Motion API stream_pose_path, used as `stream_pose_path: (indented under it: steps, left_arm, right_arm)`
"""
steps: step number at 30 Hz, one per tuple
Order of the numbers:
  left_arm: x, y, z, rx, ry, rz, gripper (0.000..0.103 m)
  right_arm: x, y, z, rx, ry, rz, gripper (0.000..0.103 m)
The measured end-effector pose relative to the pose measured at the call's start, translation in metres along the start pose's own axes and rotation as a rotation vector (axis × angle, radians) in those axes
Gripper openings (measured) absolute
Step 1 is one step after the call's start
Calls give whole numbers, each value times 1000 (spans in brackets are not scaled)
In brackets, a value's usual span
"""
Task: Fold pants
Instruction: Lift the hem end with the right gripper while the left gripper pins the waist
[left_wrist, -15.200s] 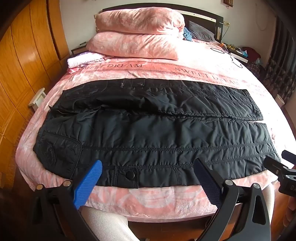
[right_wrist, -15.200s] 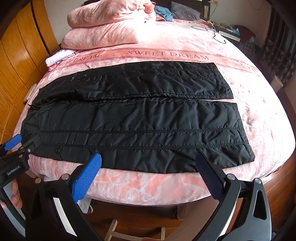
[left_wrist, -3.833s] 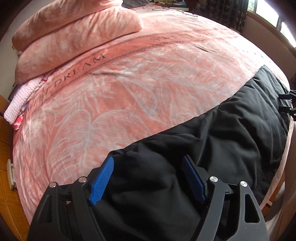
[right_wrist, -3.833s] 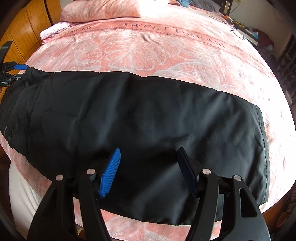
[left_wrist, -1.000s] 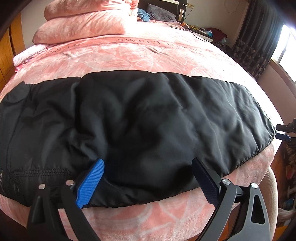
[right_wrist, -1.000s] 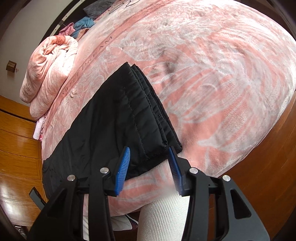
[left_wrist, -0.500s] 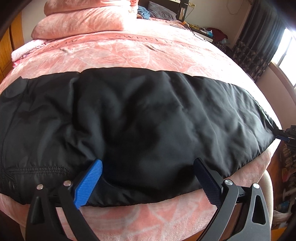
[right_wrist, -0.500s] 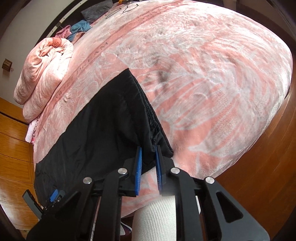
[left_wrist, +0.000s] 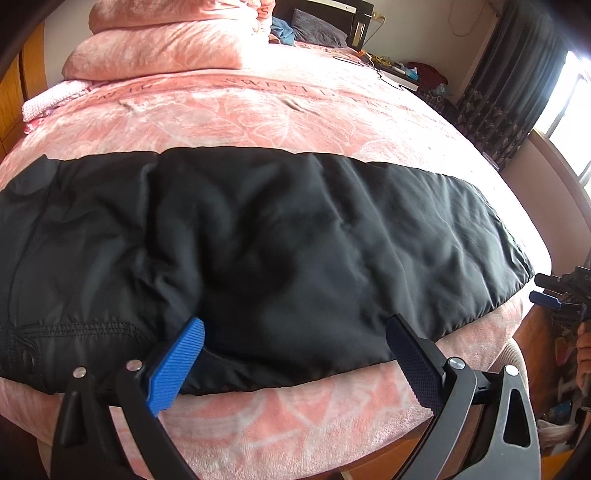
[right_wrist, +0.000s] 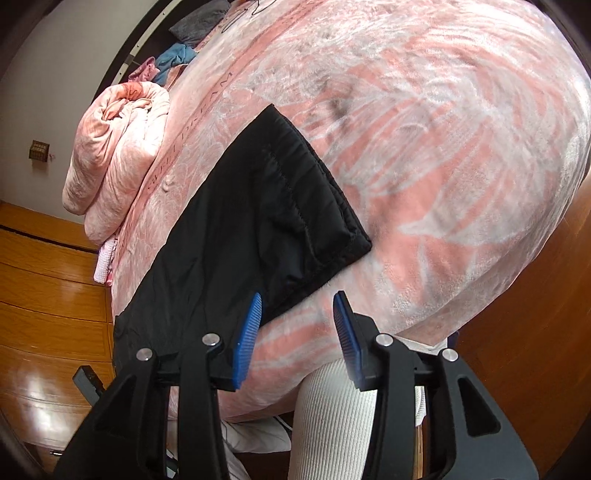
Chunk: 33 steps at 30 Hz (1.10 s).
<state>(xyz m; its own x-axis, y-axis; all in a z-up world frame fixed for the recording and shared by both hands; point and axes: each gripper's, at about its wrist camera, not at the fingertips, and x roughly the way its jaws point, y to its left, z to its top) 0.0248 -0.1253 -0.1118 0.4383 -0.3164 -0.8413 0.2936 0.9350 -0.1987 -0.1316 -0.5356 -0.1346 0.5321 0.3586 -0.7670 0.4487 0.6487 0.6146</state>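
Observation:
The black padded pants (left_wrist: 280, 243) lie folded lengthwise across the near part of the pink bed (left_wrist: 288, 110), waist at the left, cuffs at the right. My left gripper (left_wrist: 293, 325) hangs open over their near edge, its blue pad (left_wrist: 177, 365) touching the fabric. In the right wrist view the stacked cuffs (right_wrist: 295, 206) rest flat by the bed's edge. My right gripper (right_wrist: 296, 299) sits just below the cuff corner with its jaws opening; the pads press on nothing. It also shows at the right edge of the left wrist view, the right gripper (left_wrist: 550, 291) just off the cuffs.
Pink pillows and a rolled quilt (left_wrist: 166, 44) are piled at the head of the bed. Wooden cabinets (right_wrist: 44, 295) run along the far side. A person's leg in white ribbed fabric (right_wrist: 332, 417) stands against the bed's near edge. A dark curtain (left_wrist: 517, 74) hangs at the window.
Half a second ago my right gripper was pinched shut at the cuff corner; now its jaws have spread and the cuffs lie free on the bed. My left gripper has stayed put.

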Motion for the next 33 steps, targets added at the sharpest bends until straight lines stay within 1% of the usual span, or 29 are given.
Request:
stream_pose_path:
  steps: [3,5,9,12,14,15,16,19,22,24,26,28,31,33]
  left_arm:
    - [-1,1,0,-3,2,4,99]
    - [-1,4,-1,-19,9,3,99]
    - [3,6,-1,-40,11,6,99]
    - [15,4,0,-30,33,23,99]
    - [21,4,-1,-28,32,37,99]
    - [22,5,-1,-27,30,40,99]
    - [24,5,-1,-24,32,43,99]
    - [22,5,0,-23,39,48,99]
    - [20,5,4,-37,35,58,99]
    - [15,2,8,-24,12,63,99]
    - [8,-2,11,-16,-21,53,99]
    - [3,-6,15,-4,-43,40,99]
    - [5,-6,19,9,-53,58,99]
    - [16,-6,18,24,-32,81,99]
  right_arm:
    - [13,0,1,21,22,19,42]
    - [20,-1,3,42,21,10,42]
    - [29,-2,9,73,16,33,41]
    - [37,-6,17,117,16,61,33]
    - [44,-12,21,163,24,102,24]
    - [45,-13,21,169,25,120,17]
    - [43,-11,21,164,17,128,13]
    - [26,6,20,95,-30,124,10]
    - [5,27,25,49,-61,177,9]
    - [-11,42,30,9,-81,205,8]
    - [-26,55,34,-49,-114,192,8]
    - [-38,58,36,-64,-152,185,8]
    - [-45,40,42,-25,-193,145,8]
    - [-36,21,46,13,-191,79,8]
